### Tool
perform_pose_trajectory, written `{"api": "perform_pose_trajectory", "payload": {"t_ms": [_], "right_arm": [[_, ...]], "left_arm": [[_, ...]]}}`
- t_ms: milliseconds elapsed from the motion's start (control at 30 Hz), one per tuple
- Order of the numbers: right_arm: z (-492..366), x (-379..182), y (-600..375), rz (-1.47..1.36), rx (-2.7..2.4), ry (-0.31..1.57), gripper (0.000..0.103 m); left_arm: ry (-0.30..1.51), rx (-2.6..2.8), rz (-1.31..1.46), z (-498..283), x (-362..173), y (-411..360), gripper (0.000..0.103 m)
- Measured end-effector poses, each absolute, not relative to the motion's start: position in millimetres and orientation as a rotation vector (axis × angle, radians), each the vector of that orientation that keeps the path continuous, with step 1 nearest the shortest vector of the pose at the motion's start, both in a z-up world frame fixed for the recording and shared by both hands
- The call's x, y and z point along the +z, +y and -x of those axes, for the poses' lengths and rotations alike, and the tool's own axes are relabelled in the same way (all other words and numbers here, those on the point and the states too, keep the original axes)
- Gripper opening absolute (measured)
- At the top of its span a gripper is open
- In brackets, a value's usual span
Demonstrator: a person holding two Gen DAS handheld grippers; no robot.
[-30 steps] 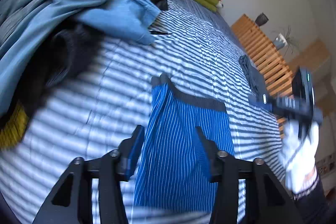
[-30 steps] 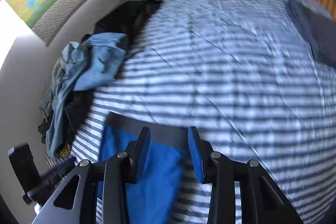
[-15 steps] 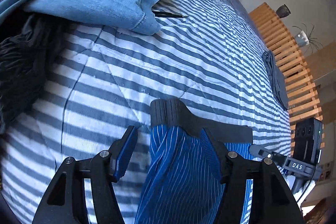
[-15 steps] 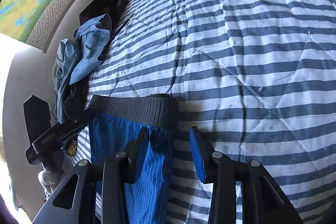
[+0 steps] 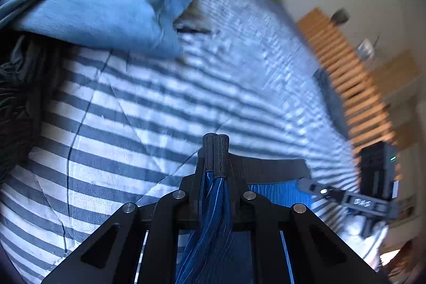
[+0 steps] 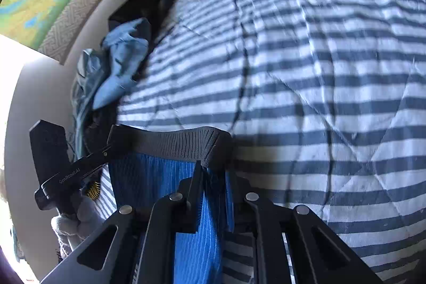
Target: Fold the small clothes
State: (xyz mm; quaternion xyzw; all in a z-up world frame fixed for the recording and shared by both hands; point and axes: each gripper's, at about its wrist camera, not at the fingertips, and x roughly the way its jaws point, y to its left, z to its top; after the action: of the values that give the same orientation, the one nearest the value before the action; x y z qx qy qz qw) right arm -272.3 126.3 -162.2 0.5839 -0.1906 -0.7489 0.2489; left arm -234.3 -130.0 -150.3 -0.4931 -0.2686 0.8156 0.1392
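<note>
Pinching each end of the dark waistband (image 5: 269, 167), the left gripper (image 5: 216, 164) and right gripper (image 6: 213, 177) are closing on the blue striped boxer shorts (image 6: 149, 177), lying near on the striped duvet (image 6: 319, 87). Grasp step, apparently: next, lift both corners evenly to fold. Waistband points far; its long axis runs left-right.

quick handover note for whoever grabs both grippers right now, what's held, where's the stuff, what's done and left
Left gripper: jaws closing on the bunched left end of the blue striped boxers' dark waistband.
Right gripper: jaws closing on the right end, just below the waistband.
Boxers lie on the striped duvet, waistband away from you.
Unfolded pile of light-blue and dark clothes sits to the left.
Done: both corners gripped. Left: no fold visible yet; probably lift and fold, then the pile.
</note>
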Motion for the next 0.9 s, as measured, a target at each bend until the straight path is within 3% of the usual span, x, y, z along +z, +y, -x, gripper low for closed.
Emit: {"api": "perform_pose_trajectory", "payload": {"t_ms": [167,233,333,367,467,700,900], "right_arm": [[284.2,-151.1,117.5,-1.547,-2.099,-0.486,0.011],[290.3,-158.3,107.8,-1.588,-2.106,-0.407,0.013],[293.4,-167.8,113.3,-1.667,-2.091,-0.415,0.019],[290.5,-166.5,119.2,-1.661,-2.095,-0.438,0.027],[272.6,-156.4,138.1,-1.634,-2.102,-0.464,0.034],[214.1,-149.8,145.7,-1.621,-2.066,-0.401,0.035],[204.5,-159.8,131.6,-1.621,-2.041,-0.394,0.035]], "left_arm": [[-0.813,2.36,1.406,245.4,-153.0,-140.2,0.016],[-0.837,2.346,1.501,251.6,-165.7,-144.4,0.041],[-0.931,2.331,1.492,243.7,-167.4,-161.4,0.048],[-0.914,2.343,1.48,237.4,-162.6,-165.0,0.049],[-0.868,2.333,1.473,217.2,-152.3,-167.3,0.06],[-0.654,2.286,1.55,184.1,-157.4,-139.7,0.06],[-0.642,2.246,1.54,180.5,-165.8,-127.2,0.059]]}}
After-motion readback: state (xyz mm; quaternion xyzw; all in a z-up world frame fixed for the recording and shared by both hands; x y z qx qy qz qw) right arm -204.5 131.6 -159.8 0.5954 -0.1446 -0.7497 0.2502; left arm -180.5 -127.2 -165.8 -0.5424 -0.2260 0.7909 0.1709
